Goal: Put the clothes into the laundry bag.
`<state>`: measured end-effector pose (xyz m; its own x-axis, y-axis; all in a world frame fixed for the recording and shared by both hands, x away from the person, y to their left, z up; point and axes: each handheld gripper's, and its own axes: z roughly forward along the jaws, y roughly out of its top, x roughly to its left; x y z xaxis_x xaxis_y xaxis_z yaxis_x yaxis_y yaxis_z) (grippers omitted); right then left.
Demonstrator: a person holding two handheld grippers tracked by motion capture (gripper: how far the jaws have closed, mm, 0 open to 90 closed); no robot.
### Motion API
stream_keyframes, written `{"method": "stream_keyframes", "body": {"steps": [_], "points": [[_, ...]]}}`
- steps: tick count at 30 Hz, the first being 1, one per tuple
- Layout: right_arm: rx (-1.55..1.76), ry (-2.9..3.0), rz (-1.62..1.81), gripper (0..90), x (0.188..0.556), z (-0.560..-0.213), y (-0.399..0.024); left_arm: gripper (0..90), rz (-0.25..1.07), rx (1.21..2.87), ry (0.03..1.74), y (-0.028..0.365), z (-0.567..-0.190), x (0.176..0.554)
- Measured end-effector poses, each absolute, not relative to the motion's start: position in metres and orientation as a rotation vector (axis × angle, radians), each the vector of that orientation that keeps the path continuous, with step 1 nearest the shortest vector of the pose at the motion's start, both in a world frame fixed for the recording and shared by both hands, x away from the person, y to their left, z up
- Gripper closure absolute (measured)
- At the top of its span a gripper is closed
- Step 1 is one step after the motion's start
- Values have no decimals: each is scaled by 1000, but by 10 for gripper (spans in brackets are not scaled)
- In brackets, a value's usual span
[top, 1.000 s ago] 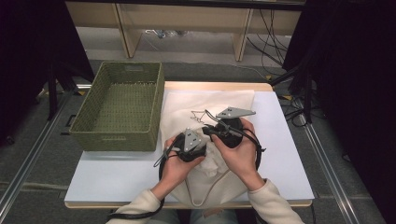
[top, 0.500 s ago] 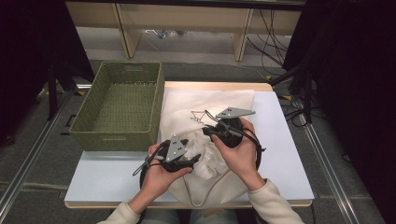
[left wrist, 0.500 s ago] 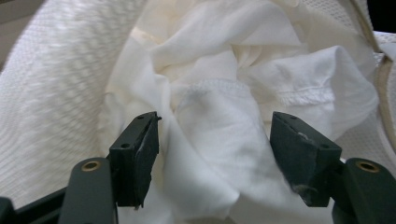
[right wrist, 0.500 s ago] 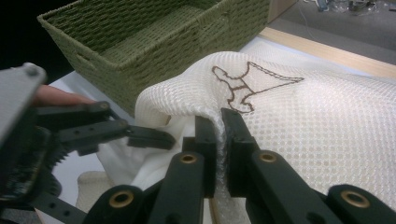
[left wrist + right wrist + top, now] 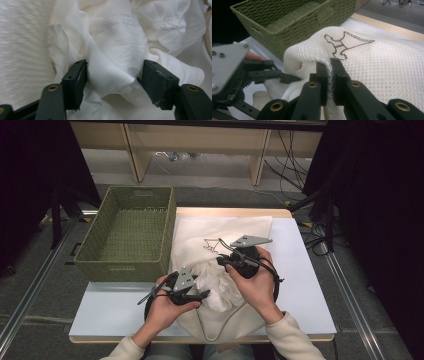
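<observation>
A cream mesh bag [image 5: 220,237] lies down the middle of the counter [image 5: 310,285], its long axis running from the far edge toward the person, with its mouth at the near end. Just to its left sits a green woven basket [image 5: 127,232], which looks empty.

The right gripper [image 5: 329,72] has its fingers pinched narrow on the bag's upper layer, just below the stitched brown outline [image 5: 342,45], and holds that edge up so the mouth gapes. The left gripper [image 5: 113,82] is at the opening, closer to the near edge of the counter. Its fingers stand wide on either side of a bunched fold of white cloth [image 5: 115,55] that spills out of the bag. I would not call that a firm grip yet; the cloth fills the gap, but the fingers are apart.

So the cloth lies straight ahead of the left fingers, between them, and the left hand [image 5: 167,307] is the nearer one to it. A pull toward the near-left corner would seem to draw it out.

The left gripper view gives the fold between the fingers. The right gripper view gives the lifted mesh lip, with the left gripper reaching in under it. The high view sets bag beside basket.
</observation>
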<state>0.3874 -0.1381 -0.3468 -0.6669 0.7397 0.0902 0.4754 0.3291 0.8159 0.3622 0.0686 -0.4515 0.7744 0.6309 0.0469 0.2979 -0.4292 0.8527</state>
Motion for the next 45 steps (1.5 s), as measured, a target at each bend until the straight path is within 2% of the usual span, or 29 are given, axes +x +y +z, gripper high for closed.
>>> {"method": "stream_keyframes", "body": {"steps": [8, 12, 18, 26, 32, 37, 38, 39, 40, 41, 43, 45], "points": [[1089, 2312, 1251, 864, 387, -348, -137, 621, 469, 2097, 665, 48, -458, 372], [1083, 2313, 1253, 865, 387, -348, -136, 716, 460, 2071, 692, 41, -462, 378], [1078, 2314, 1261, 866, 384, -346, -134, 777, 432, 2006, 744, 34, -464, 385], [1096, 2299, 1288, 867, 381, -342, -136, 796, 513, 1934, 764, 27, -459, 397], [1057, 2281, 1291, 867, 384, -341, -140, 776, 546, 1885, 781, 18, -468, 401], [1082, 2292, 1265, 866, 386, -345, -140, 654, 531, 1904, 741, 19, -474, 400], [1082, 2292, 1265, 866, 386, -345, -140, 654, 500, 1907, 729, 21, -473, 400], [1100, 2301, 1265, 865, 386, -346, -140, 560, 450, 1937, 689, 27, -471, 398], [1100, 2301, 1265, 865, 386, -346, -140, 513, 450, 1937, 689, 27, -471, 398], [1102, 2297, 1271, 864, 386, -346, -139, 513, 417, 1951, 678, 29, -471, 395], [1094, 2314, 1262, 863, 386, -348, -140, 446, 382, 1962, 631, 40, -468, 389], [1089, 2312, 1254, 863, 386, -348, -140, 436, 382, 1954, 640, 48, -465, 384]]}}
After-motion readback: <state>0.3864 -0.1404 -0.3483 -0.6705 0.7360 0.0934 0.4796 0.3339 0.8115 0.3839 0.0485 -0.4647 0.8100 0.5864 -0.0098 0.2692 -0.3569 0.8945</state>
